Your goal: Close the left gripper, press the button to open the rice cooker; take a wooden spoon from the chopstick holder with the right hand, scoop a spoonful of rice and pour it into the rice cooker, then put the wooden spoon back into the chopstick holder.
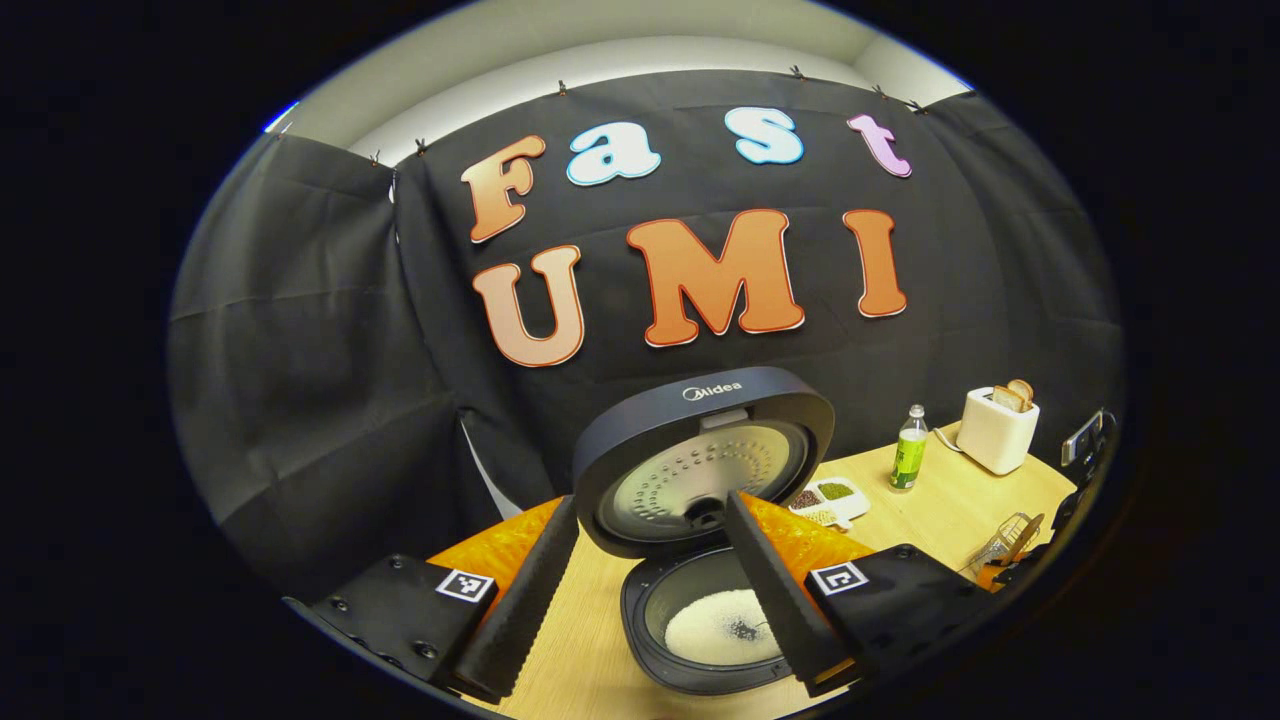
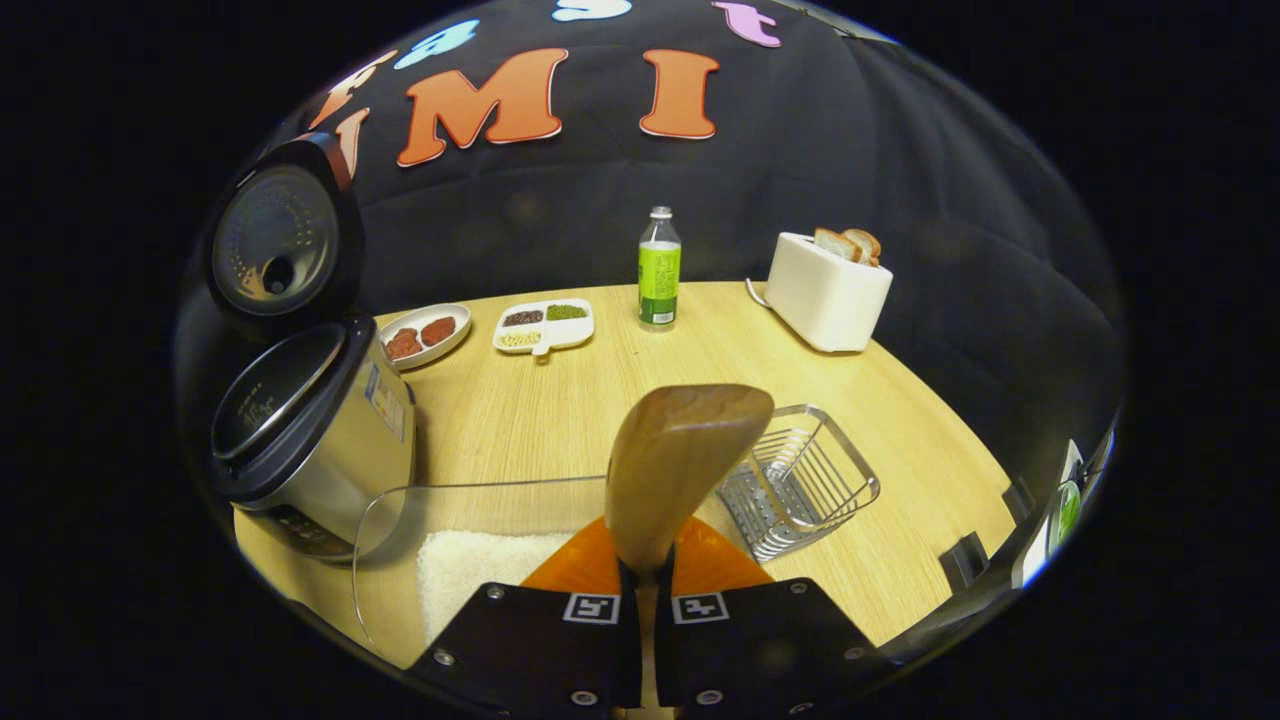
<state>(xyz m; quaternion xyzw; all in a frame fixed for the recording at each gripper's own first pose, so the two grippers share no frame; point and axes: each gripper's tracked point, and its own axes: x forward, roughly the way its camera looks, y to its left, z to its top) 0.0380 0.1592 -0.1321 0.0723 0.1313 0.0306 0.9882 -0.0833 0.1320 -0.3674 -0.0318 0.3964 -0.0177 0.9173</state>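
The rice cooker [image 1: 690, 600] stands right in front of my left gripper [image 1: 650, 503] with its lid [image 1: 700, 450] raised, and white rice [image 1: 715, 625] lies in the inner pot. The left gripper is open, its fingers spread to either side of the pot and holding nothing. My right gripper [image 2: 647, 580] is shut on the handle of the wooden spoon [image 2: 680, 450], whose bowl points up and away. Just below it is a clear container [image 2: 400, 530] of rice [image 2: 470, 575]. The wire chopstick holder [image 2: 800, 480] lies just right of the spoon, and the open rice cooker [image 2: 310, 430] stands to the left.
On the wooden table [image 2: 560, 400] at the back are a plate with reddish pieces [image 2: 425, 333], a divided dish of beans [image 2: 545, 325], a green-labelled bottle [image 2: 659, 270] and a white toaster [image 2: 828, 290] with bread in it. The black cloth wall rises behind the table.
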